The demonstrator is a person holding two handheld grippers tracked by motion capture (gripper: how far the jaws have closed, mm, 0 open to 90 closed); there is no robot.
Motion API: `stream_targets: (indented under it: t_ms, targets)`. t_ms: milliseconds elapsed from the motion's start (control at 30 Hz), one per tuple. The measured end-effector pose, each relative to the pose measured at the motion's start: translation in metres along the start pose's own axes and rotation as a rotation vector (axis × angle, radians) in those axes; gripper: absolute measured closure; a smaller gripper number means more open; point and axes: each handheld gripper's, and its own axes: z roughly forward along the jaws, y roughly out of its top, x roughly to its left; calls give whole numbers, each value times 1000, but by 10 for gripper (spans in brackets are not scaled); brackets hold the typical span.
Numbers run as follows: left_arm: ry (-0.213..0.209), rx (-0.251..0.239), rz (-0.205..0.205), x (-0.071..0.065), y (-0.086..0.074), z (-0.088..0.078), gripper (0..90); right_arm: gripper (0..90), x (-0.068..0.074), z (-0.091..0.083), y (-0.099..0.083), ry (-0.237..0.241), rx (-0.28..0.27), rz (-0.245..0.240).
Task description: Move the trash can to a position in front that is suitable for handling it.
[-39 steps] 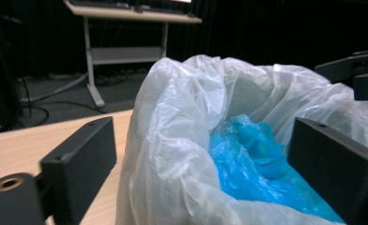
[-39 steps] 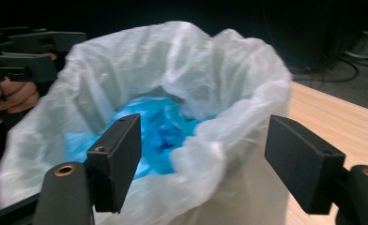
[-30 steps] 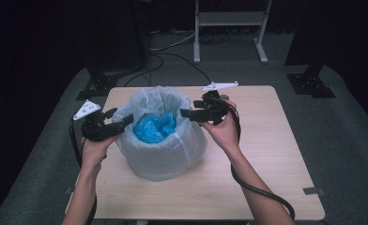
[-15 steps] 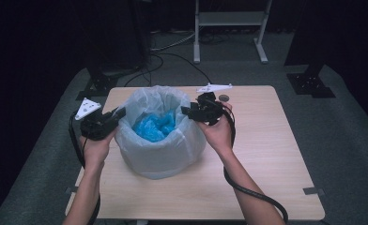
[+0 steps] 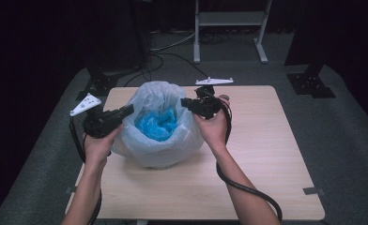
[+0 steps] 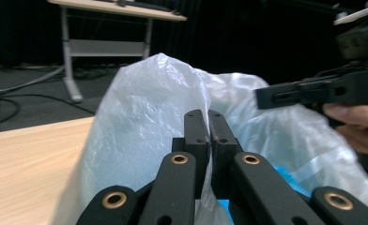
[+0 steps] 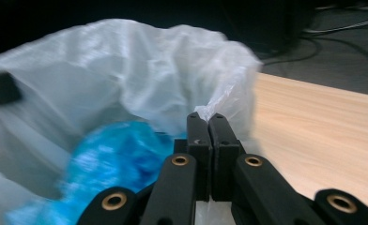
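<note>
Both jaw pairs have just closed on the bag's (image 5: pixel 156 140) rim: left gripper (image 5: pixel 126 111) and right gripper (image 5: pixel 186 101) on opposite sides, the mouth open between them.

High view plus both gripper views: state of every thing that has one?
Plastic bag: standing on the table, mouth open, rim pinched on two sides.
Blue material: crumpled, inside the bag.
Left tongs: just closed, shut on the bag's rim film.
Right tongs: just closed, shut on the opposite rim.
Table: bears the bag.
</note>
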Motion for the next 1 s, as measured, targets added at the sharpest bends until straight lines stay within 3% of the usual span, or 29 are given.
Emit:
stream_targets:
  t_ms: [33, 67, 233, 333, 467, 600, 833, 867, 1000]
  targets:
    - [-20, -6, -12, -2, 0, 0, 890, 889, 4, 1, 1, 47, -9, 26]
    - [-41, -16, -26, -4, 0, 0, 890, 889, 4, 1, 1, 47, -9, 26]
    - [-99, -18, -46, -15, -5, 5, 890, 889, 22, 3, 0, 160, -18, 60]
    - [-124, -8, -65, -17, -8, 9, 890, 888, 37, 6, -4, 215, -10, 45]
    - [-155, -4, -84, -17, -9, 10, 890, 888, 43, 8, -10, 273, -10, 43]
    - [-184, 6, -90, -19, -7, 11, 889, 888, 56, 8, -19, 338, -11, 1]
    - [-231, 23, -144, -15, -5, 10, 875, 888, 67, 8, -28, 367, -2, -50]
    - [-258, 35, -165, -14, -4, 11, 842, 887, 70, 8, -30, 370, 4, -67]
    - [-280, 61, -194, -13, -2, 12, 774, 887, 76, 9, -35, 385, 10, -106]
